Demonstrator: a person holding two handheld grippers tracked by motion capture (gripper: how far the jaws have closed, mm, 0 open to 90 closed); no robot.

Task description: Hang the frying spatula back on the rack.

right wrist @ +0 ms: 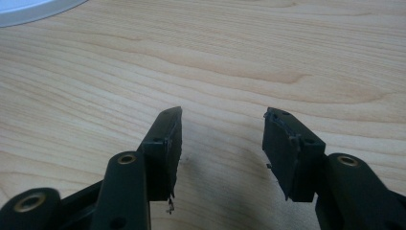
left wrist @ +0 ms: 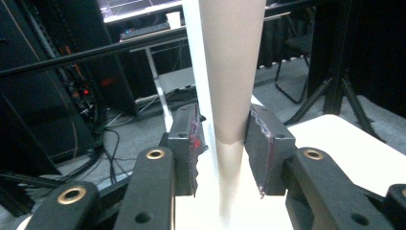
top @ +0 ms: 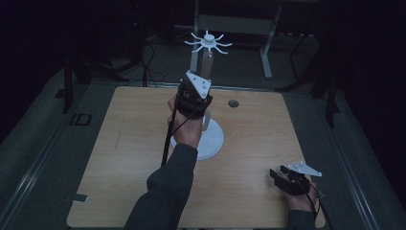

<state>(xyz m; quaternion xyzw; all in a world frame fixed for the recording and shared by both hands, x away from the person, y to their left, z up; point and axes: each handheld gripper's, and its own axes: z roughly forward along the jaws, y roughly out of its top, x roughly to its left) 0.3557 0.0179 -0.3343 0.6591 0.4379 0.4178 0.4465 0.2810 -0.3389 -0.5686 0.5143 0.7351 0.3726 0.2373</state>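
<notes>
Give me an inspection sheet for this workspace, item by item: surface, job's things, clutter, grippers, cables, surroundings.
Surface: wooden table, with a small dark hole near its far edge.
Job's things: white stand with a round base and a spoked top; a tan tube-like piece stands against its post.
Clutter: a small pale tab at the table's near left edge.
Grippers: left gripper raised at the stand, its jaws around the tan piece, contact unclear; right gripper open, low over the table's near right corner.
Cables: one black cable trails from the left gripper.
Surroundings: dark room, metal frames and floor wires behind the table.
</notes>
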